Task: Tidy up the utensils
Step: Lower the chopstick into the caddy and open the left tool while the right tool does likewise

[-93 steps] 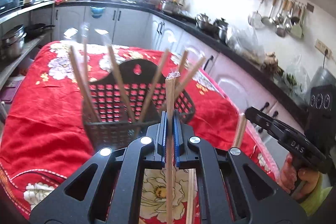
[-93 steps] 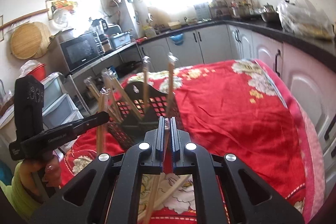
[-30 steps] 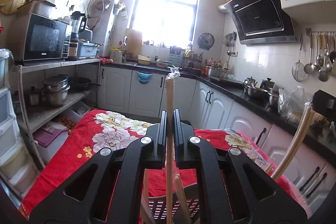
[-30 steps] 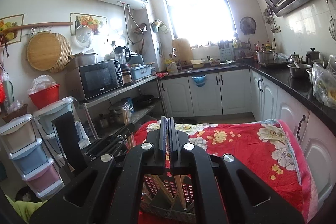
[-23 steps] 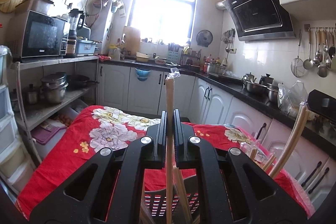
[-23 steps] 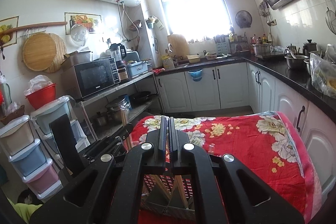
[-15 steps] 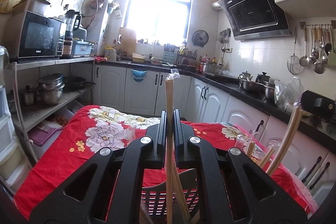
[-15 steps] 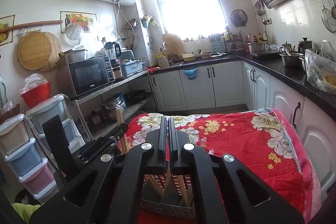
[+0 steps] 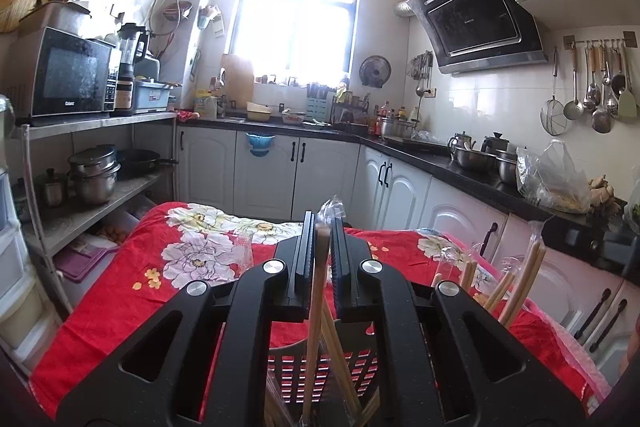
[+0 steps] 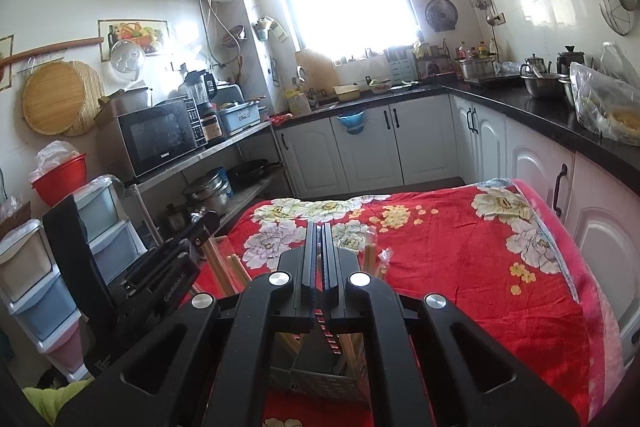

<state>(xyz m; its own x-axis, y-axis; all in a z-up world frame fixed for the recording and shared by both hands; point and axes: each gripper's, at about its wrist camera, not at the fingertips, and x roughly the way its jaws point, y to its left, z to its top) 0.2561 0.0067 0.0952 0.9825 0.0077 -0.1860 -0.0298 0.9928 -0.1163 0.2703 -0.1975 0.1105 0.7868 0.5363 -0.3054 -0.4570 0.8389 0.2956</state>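
Both views now look across the kitchen instead of down at the bed-like table (image 10: pixel 460 259) under its red floral cloth, and the black slotted basket (image 9: pixel 320 367) sits low in each view, right under the grippers. In the left view the wrapped chopstick pair (image 9: pixel 318 291) has slid lower between the jaws: its plastic-tipped top now stands just above the fingers, and its lower end reaches down into the basket among the other chopsticks (image 9: pixel 516 287) leaning there.

Left gripper (image 9: pixel 320 251) has just been easing open; a narrow gap shows on each side of the pair, so the pads look barely in contact, if at all. Right gripper (image 10: pixel 321 259) is closed with nothing between its jaws; it hangs over the basket's near edge, with more chopsticks (image 10: pixel 370 259) standing just past its tips.

Step in hand, as I judge it: dropping the left pair into the basket. Next move calls for opening the left jaws fully so the pair falls clear, then lifting straight up without snagging the leaning sticks.
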